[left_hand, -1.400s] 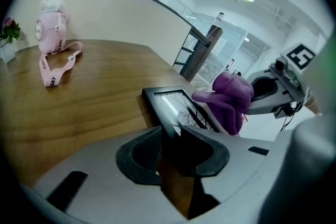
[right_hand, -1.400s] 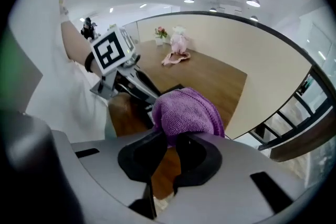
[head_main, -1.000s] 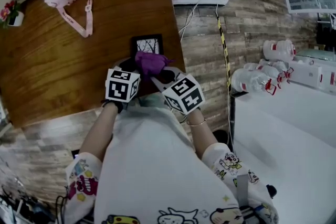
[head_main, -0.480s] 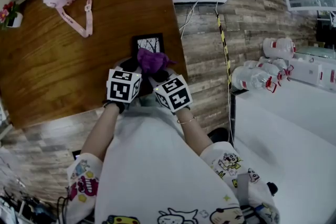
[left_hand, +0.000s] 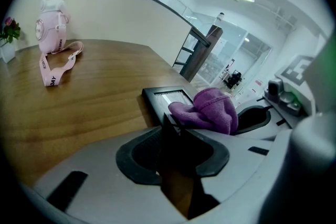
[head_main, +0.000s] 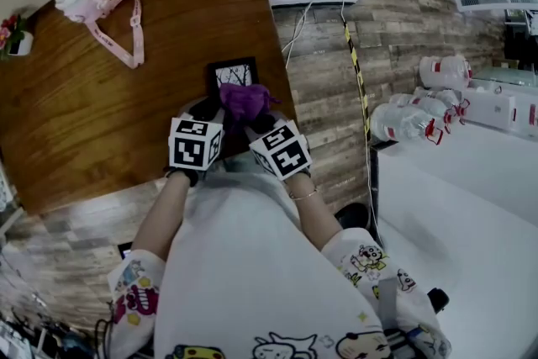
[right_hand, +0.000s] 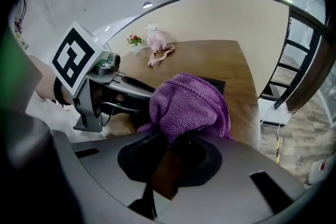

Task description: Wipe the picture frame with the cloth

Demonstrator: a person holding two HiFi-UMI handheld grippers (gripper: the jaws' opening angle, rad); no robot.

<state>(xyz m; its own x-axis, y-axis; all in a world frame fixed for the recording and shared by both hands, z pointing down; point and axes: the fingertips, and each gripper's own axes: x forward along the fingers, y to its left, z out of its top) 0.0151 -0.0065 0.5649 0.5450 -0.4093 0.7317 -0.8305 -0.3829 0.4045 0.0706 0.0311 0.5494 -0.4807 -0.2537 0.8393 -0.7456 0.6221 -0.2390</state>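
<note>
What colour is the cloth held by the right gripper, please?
Purple; the cloth shows best in the right gripper view.

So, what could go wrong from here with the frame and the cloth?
1. The picture frame lies close to the table's right edge, and the left gripper seems to hold it only at its near edge. A hard wipe could twist it loose and push it off.
2. The cloth is bunched into a ball in the right gripper. It may clean only a small patch, or slip out.

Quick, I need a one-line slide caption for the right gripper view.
Right gripper clamps a purple cloth over the black picture frame on the wooden table.
</note>
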